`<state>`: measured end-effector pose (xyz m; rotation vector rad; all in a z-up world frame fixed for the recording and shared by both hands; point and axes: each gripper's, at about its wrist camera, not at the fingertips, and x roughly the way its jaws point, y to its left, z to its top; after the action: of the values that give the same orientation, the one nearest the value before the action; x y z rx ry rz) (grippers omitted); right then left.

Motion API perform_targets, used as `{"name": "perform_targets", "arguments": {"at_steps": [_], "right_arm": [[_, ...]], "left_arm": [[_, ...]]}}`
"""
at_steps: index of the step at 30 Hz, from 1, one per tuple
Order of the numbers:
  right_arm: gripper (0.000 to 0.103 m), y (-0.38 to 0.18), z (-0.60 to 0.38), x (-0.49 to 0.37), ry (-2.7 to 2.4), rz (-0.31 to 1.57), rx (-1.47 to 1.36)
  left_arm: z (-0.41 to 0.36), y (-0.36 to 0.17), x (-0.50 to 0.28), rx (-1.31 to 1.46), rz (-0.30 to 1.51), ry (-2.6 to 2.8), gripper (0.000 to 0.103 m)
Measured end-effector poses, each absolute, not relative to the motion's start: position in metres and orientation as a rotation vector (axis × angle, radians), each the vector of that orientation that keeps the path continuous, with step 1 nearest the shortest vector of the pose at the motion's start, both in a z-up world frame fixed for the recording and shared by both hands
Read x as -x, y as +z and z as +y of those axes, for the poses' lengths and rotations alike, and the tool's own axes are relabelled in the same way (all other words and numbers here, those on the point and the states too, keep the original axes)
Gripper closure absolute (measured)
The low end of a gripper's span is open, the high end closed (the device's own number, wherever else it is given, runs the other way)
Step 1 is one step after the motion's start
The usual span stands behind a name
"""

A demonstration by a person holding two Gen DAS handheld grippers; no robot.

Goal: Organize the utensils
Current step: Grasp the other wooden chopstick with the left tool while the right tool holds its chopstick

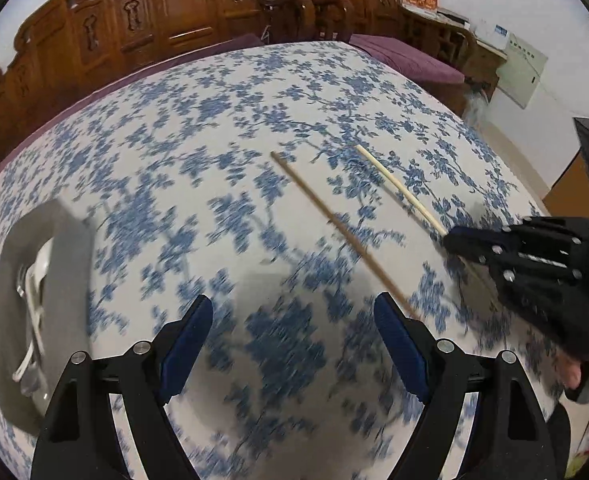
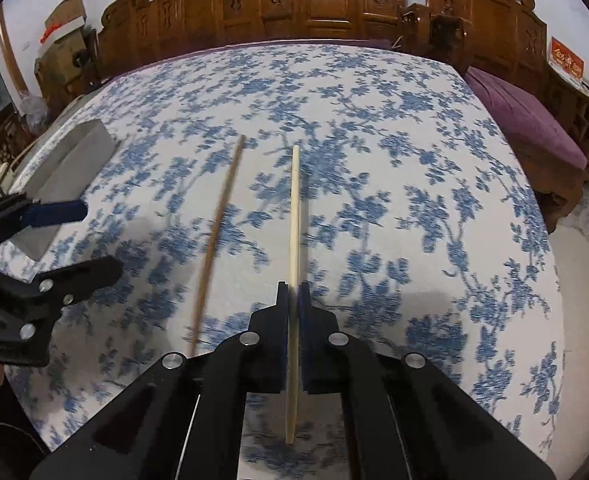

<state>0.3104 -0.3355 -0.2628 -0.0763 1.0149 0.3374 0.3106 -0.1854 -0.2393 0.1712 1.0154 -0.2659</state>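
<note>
Now clenched on the pale chopstick (image 2: 294,216): right claw (image 2: 293,300), over the flowered bench (image 2: 414,152). Left claw (image 1: 292,320) spread wide, empty. Brown chopstick (image 2: 218,232) flat on bench, just beside; grey tray (image 1: 68,240) well apart.

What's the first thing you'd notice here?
The blue-flowered tablecloth fills both views. In the middle, the right gripper pinches a pale chopstick, while a darker chopstick lies loose to its left. The left gripper is open, and a grey tray sits at the left.

On the surface (image 2: 414,128) two chopsticks lie side by side, the brown chopstick (image 2: 218,232) left of the pale chopstick (image 2: 294,216); the tray (image 2: 66,168) sits far left
</note>
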Motion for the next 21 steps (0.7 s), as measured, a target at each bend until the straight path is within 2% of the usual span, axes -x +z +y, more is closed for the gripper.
{"name": "perform_targets", "arguments": {"at_steps": [11, 19, 21], "right_arm": [[0.097, -0.27, -0.365, -0.311, 0.312, 1.022, 0.022], [0.097, -0.273, -0.364, -0.31, 0.307, 1.025, 0.025], [0.097, -0.273, -0.362, -0.31, 0.303, 1.026, 0.033]], "left_arm": [[-0.223, -0.252, -0.343, -0.127, 1.065, -0.266, 0.026], [-0.242, -0.266, -0.352, -0.153, 1.111, -0.246, 0.063], [-0.244, -0.268, -0.351, -0.167, 1.113, -0.241, 0.067]]}}
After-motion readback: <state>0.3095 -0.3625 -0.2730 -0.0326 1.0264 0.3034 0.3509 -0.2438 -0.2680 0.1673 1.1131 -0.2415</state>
